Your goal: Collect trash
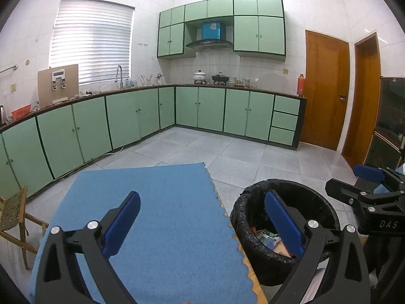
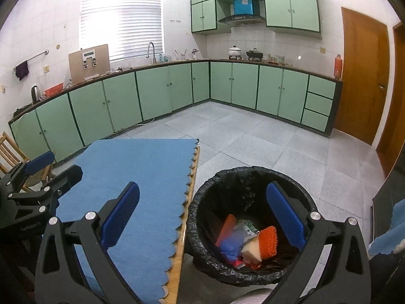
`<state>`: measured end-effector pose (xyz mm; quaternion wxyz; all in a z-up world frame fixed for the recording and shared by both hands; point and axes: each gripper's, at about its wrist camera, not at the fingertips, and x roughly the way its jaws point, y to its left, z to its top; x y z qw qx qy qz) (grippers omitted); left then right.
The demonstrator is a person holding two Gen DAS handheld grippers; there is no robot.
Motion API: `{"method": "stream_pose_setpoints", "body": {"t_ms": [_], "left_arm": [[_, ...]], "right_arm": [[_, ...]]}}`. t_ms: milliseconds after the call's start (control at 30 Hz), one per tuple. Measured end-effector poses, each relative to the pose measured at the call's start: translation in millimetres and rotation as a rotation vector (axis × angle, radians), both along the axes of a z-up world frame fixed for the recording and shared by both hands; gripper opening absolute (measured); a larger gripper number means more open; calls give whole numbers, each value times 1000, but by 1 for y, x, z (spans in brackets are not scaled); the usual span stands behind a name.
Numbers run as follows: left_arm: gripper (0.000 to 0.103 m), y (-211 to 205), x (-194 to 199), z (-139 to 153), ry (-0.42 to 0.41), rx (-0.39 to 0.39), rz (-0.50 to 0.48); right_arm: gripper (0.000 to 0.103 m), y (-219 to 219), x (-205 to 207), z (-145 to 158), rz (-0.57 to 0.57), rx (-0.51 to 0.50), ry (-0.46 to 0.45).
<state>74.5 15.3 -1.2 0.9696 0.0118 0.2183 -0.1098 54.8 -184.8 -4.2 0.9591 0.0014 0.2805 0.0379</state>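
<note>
Beside the table's (image 2: 182, 230) right edge, the bin (image 2: 202, 228) holds the trash (image 2: 253, 240); blue mat (image 2: 141, 177) looks bare. Left gripper (image 1: 202, 223) and right gripper (image 2: 202, 215) both spread, empty — seemingly done!

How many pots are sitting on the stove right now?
2. A white lidded pot stands on the left burner and a black pot on the right, both under the range hood. Counter clutter beside them is too small to identify.
</note>
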Motion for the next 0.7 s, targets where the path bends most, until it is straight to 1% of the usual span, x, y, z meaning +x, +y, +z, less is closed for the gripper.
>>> {"method": "stream_pose_setpoints", "body": {"t_ms": [233,700], "left_arm": [[97,1,-5,1,-10,-5,8],[97,6,-6,-1,-2,-11,19]], "right_arm": [[97,6,-3,2,8,-4,-5],[97,10,3,-1,20,-4,10]]}}
